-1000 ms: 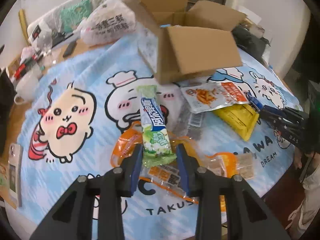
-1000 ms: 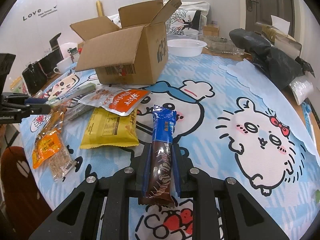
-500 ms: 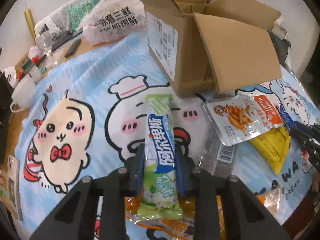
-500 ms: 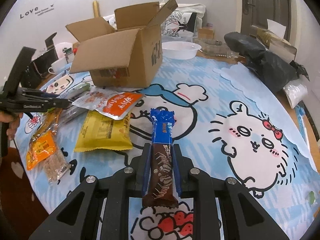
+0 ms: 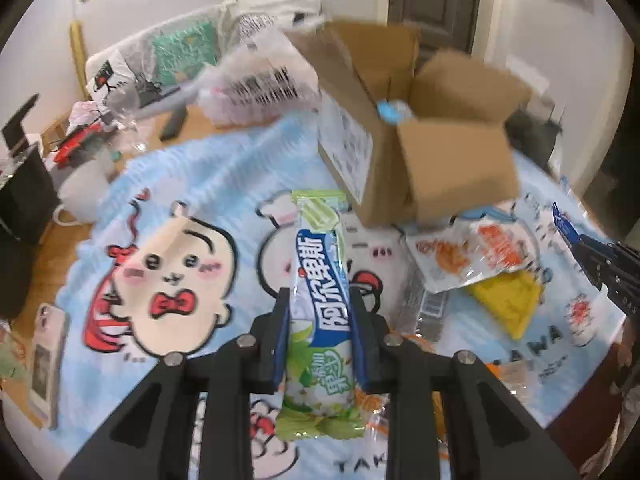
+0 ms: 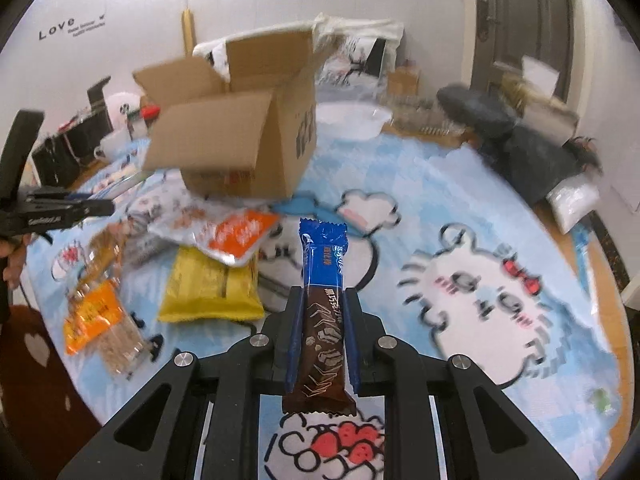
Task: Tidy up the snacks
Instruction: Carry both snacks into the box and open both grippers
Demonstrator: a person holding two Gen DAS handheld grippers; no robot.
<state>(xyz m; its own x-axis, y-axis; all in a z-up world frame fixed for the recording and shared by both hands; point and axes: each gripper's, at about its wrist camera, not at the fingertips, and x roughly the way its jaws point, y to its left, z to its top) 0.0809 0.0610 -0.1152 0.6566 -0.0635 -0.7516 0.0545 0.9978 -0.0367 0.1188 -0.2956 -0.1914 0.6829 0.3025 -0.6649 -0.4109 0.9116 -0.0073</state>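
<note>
Left gripper: clamped on a green-and-white candy pack, held lengthwise between the fingers above the tablecloth. Right gripper: clamped on a blue-and-brown chocolate bar, likewise held up over the cloth, blue end pointing away.

Cardboard box: flaps open, standing on the far middle of the table; a blue item shows inside it. One flap hangs down over the near side.

Loose on the cloth, between the grippers and the box:
- white-and-orange snack pouch, partly lying on the yellow packet;
- orange packet and clear pack of tan bars, near left in the right wrist view.

Surroundings: white bowl right of the box; black bag at far right; plastic shopping bags left of the box; white mug at far left edge.
</note>
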